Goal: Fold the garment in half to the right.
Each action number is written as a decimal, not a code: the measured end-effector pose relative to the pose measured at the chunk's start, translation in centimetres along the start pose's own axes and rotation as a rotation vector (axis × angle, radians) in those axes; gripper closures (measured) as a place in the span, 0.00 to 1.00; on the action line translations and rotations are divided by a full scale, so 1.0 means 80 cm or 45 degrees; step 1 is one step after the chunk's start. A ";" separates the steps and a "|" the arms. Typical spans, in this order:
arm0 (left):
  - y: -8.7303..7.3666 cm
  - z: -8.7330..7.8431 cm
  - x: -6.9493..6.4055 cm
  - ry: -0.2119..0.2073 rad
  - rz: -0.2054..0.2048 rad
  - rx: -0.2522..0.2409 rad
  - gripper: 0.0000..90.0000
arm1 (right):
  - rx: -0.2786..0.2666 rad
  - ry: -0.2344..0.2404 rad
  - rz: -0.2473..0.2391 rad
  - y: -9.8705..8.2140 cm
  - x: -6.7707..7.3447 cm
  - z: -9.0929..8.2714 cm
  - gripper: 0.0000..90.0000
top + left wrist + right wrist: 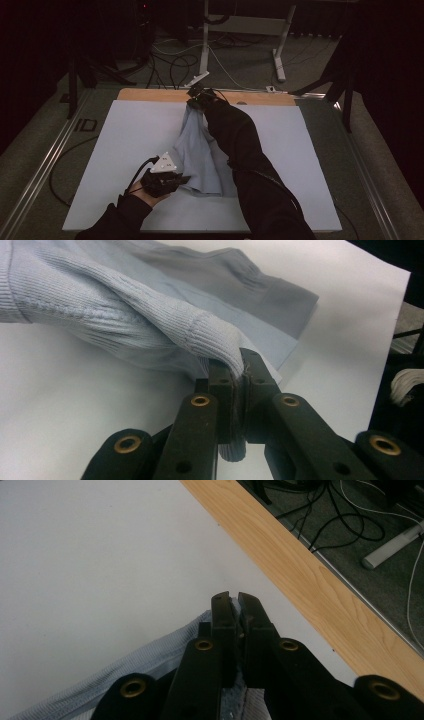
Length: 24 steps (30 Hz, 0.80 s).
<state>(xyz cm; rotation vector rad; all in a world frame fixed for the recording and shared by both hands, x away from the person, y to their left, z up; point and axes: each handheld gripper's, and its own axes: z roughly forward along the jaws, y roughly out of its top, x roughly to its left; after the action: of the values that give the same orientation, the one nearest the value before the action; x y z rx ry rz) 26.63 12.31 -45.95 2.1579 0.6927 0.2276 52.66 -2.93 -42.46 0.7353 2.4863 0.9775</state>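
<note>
A light blue knit sweater point(200, 155) lies in the middle of the bench, on a big white sheet point(125, 145) that covers most of the top. The sweater is pulled long, from the near side up to the far side, and it is bunched and folded along the way. The left claw point(167, 181) is at the near end of the sweater. It is pinched tight on a ribbed edge of the knit point(210, 332), and the cloth is squeezed between the two black jaws and pokes out below them. In the left gripper view, the rest of the sweater fans out away from that claw across the white sheet. The right claw point(196, 95) is at the far end, close to the wooden edge of the bench point(150, 94). It is pinched on the sweater too, with a thin bit of blue cloth point(242, 625) caught between its jaws and more knit hanging just under it. The person's right arm in a dark sleeve point(245, 150) reaches over the sweater to get there. Past the bench there is a grey floor with cables point(175, 65) and white bench legs point(282, 45).
</note>
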 end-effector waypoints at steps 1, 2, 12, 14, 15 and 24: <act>0.002 0.001 -0.001 -0.001 0.004 -0.001 0.96 | -0.002 -0.001 0.001 -0.001 -0.002 -0.002 0.98; 0.004 0.002 -0.002 -0.005 0.008 -0.001 0.96 | -0.006 -0.004 0.002 -0.003 -0.003 -0.004 0.98; 0.022 0.010 -0.011 -0.029 0.053 0.008 0.96 | -0.058 -0.017 0.032 -0.017 -0.020 -0.029 0.97; 0.026 0.012 -0.013 -0.034 0.062 0.011 0.96 | -0.066 -0.020 0.039 -0.019 -0.023 -0.032 0.98; 0.027 0.013 -0.013 -0.034 0.068 0.012 0.96 | -0.070 -0.019 0.042 -0.021 -0.024 -0.033 0.97; 0.041 0.025 -0.021 -0.058 0.104 0.027 0.96 | -0.095 -0.032 0.070 -0.036 -0.035 -0.044 0.97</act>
<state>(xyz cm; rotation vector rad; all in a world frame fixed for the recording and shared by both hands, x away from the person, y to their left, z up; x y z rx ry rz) 27.35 8.41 -44.56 2.2072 0.5839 0.2145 52.14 -8.17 -41.63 0.7907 2.4059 1.0683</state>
